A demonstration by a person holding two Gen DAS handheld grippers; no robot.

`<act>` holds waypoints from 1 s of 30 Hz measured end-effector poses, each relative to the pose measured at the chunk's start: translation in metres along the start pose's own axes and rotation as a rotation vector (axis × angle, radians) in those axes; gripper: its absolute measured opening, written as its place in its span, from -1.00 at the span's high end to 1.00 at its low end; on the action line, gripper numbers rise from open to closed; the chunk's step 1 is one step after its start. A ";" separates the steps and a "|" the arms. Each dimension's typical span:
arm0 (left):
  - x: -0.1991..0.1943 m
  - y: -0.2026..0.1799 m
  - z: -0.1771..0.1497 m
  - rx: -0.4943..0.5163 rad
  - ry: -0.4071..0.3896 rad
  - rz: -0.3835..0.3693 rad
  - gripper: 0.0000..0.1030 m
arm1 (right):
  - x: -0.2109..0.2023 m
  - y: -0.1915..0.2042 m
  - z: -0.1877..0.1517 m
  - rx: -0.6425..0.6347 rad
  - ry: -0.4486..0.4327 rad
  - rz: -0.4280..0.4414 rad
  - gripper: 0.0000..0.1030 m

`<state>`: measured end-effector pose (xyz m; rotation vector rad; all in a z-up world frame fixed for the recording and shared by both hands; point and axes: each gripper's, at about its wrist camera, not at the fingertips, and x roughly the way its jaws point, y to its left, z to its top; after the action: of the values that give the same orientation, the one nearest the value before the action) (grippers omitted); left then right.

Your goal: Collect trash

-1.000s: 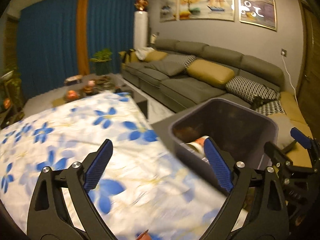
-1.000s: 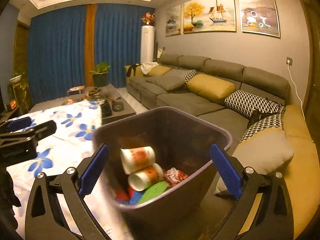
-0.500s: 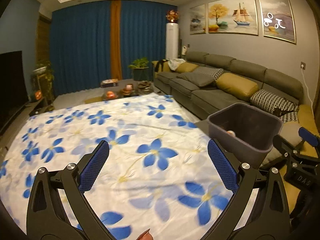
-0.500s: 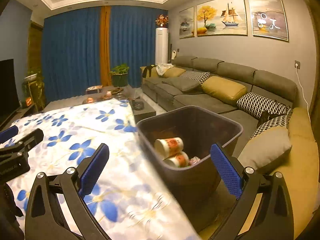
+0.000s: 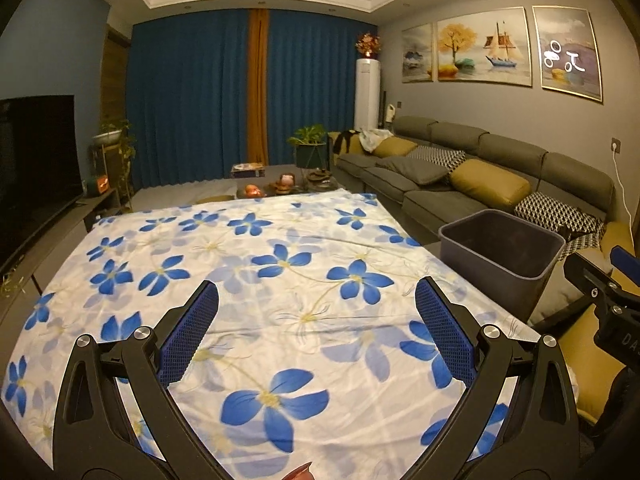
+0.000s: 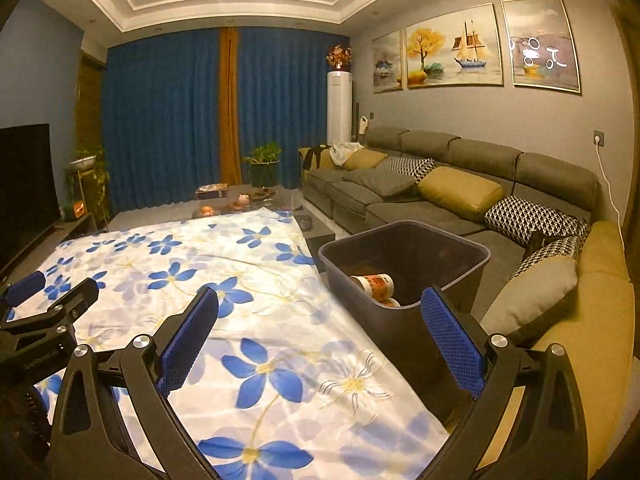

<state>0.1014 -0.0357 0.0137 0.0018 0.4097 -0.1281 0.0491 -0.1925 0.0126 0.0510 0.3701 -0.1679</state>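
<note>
Left hand-held gripper (image 5: 316, 332): spread wide, blue pads bare, nothing held, poised above flowered cloth (image 5: 256, 280) covering the counter. Right hand-held gripper (image 6: 320, 332): likewise spread wide and holding nothing, left pad over the cloth, right pad in front of the near wall of the grey trash bin (image 6: 460, 276). Bin standing just beside the cloth's right edge, between counter and sofa (image 6: 460, 168). Inside the bin, seen from the right wrist: a paper cup (image 6: 374, 284) with red print lying on its side, a second one partly hidden beneath it. From the left wrist, bin (image 5: 500, 256) to the right, contents too dark to tell; right hand-held gripper (image 5: 612, 280) at the frame's right edge.
</note>
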 end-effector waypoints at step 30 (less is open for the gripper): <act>-0.028 0.014 0.002 -0.021 -0.038 -0.015 -0.89 | -0.026 0.022 0.003 0.008 -0.044 0.031 -0.89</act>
<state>0.0787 -0.0182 0.0259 -0.0245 0.3731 -0.1385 0.0298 -0.1667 0.0253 0.0606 0.3250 -0.1401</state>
